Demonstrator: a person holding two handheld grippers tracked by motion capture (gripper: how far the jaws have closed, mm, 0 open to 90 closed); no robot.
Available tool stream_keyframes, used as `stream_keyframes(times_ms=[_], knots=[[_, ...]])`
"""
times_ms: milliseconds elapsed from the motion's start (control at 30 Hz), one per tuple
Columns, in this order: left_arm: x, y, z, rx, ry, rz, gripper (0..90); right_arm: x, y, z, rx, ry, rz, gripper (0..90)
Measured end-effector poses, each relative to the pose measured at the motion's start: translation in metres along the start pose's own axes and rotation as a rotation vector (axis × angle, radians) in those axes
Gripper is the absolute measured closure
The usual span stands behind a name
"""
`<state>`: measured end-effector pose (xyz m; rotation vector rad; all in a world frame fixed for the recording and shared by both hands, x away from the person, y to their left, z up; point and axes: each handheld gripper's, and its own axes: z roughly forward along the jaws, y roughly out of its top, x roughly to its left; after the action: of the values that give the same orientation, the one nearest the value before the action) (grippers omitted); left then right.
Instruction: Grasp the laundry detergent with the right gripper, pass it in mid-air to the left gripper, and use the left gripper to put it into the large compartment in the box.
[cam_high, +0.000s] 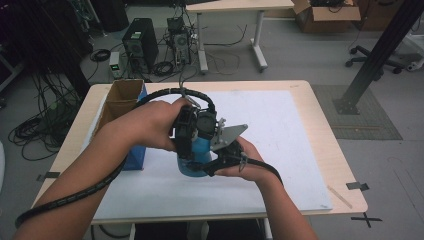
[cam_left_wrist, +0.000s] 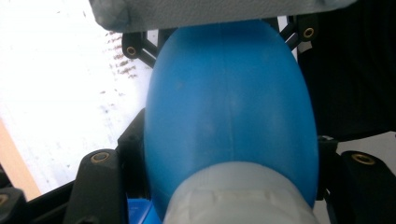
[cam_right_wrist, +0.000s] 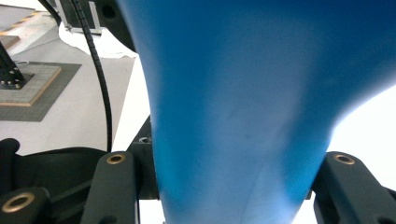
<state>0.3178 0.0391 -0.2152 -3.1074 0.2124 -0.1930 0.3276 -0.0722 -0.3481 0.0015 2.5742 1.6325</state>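
Left hand (cam_high: 150, 125): reaches in from the left, wrist bent, left gripper (cam_high: 189, 150) pointing down, clamped on the blue bottle (cam_high: 197, 157).
Right hand (cam_high: 245, 162): low, palm up, right gripper (cam_high: 212, 165) clamped on the bottle from the right.
Bottle: above the white mat (cam_high: 280, 150), mid-table, near the cardboard box (cam_high: 117, 102).

A robotics lab or engineering workroom: the wooden desk (cam_high: 320, 150), covered by a white sheet (cam_high: 280, 140), stands on grey carpet amid test gear. Behind it, desktop computer towers (cam_high: 140, 45) sit on the floor among loose black cables (cam_high: 45, 125). A second desk (cam_high: 235, 7), an open cardboard box (cam_high: 325, 15), an office chair base (cam_high: 372, 62) and a black metal frame post (cam_high: 380, 55) fill the background.
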Motion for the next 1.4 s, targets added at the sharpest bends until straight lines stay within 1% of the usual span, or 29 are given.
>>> stream_keyframes(times_ms=[200, 233, 267, 300, 333, 367, 433, 467, 500, 533, 600, 667, 700, 733, 833, 933, 967, 1033, 1233, 1333, 1400], knots=[[-0.001, 0.000, 0.002, 0.004, 0.005, 0.003, 38.7, 0.002, 0.000, 0.001, 0.019, -0.007, -0.004, 44.7], [0.000, 0.000, 0.002, 0.007, 0.014, 0.008, 38.7, 0.002, -0.001, 0.001, 0.019, -0.018, -0.008, 43.8], [0.000, 0.000, 0.002, 0.003, 0.016, 0.010, 38.8, 0.002, -0.001, 0.002, 0.011, -0.031, -0.007, 43.3], [0.001, 0.000, 0.001, 0.003, 0.012, 0.002, 38.8, 0.002, -0.002, 0.002, -0.001, -0.038, -0.002, 42.7], [0.002, 0.000, 0.001, 0.002, 0.011, -0.006, 38.8, 0.002, -0.003, 0.002, -0.010, -0.041, 0.005, 40.7], [0.003, 0.000, 0.000, 0.000, 0.013, -0.004, 38.8, 0.002, -0.003, 0.002, -0.020, -0.039, 0.014, 38.5], [0.004, 0.000, -0.001, 0.004, 0.007, -0.007, 38.9, 0.002, -0.003, 0.002, -0.031, -0.050, 0.011, 39.1], [0.004, 0.001, -0.001, 0.010, 0.001, -0.011, 38.9, 0.002, -0.004, 0.001, -0.037, -0.050, 0.013, 39.2], [0.005, 0.001, -0.001, 0.010, 0.000, -0.004, 38.9, 0.002, -0.004, 0.001, -0.039, -0.046, 0.019, 39.9], [0.005, 0.002, -0.001, 0.014, -0.001, -0.006, 38.9, 0.002, -0.004, 0.001, -0.041, -0.046, 0.016, 39.2], [0.004, 0.002, 0.000, 0.019, 0.005, -0.004, 38.9, 0.002, -0.005, 0.000, -0.054, -0.041, 0.028, 34.7], [0.005, 0.002, 0.000, 0.023, 0.004, -0.006, 38.9, 0.003, -0.006, -0.001, -0.071, -0.035, 0.057, 31.5], [0.006, 0.002, 0.000, 0.025, 0.000, -0.012, 38.9, 0.003, -0.007, -0.001, -0.072, -0.044, 0.055, 29.2], [0.006, 0.002, 0.000, 0.026, 0.001, -0.014, 38.9, 0.003, -0.008, -0.001, -0.070, -0.046, 0.067, 28.7], [0.007, 0.001, -0.001, 0.026, -0.001, -0.019, 38.9, 0.002, -0.010, -0.002, -0.081, -0.056, 0.077, 24.1], [0.008, 0.002, -0.001, 0.026, -0.006, -0.027, 38.8, 0.002, -0.012, -0.003, -0.092, -0.079, 0.088, 17.1], [0.009, 0.002, -0.001, 0.024, -0.006, -0.024, 38.8, 0.001, -0.012, -0.004, -0.098, -0.081, 0.091, 16.9], [0.009, 0.002, -0.002, 0.022, -0.006, -0.028, 38.8, 0.002, -0.013, -0.004, -0.102, -0.085, 0.097, 13.1], [0.010, 0.002, -0.003, 0.026, -0.007, -0.038, 38.8, 0.001, -0.015, -0.007, -0.113, -0.089, 0.100, 10.0], [0.012, 0.002, -0.003, 0.030, -0.009, -0.040, 38.7, 0.000, -0.015, -0.010, -0.118, -0.098, 0.098, 6.6], [0.013, 0.002, -0.003, 0.031, -0.010, -0.044, 38.7, 0.000, -0.015, -0.012, -0.121, -0.097, 0.097, 4.1]])
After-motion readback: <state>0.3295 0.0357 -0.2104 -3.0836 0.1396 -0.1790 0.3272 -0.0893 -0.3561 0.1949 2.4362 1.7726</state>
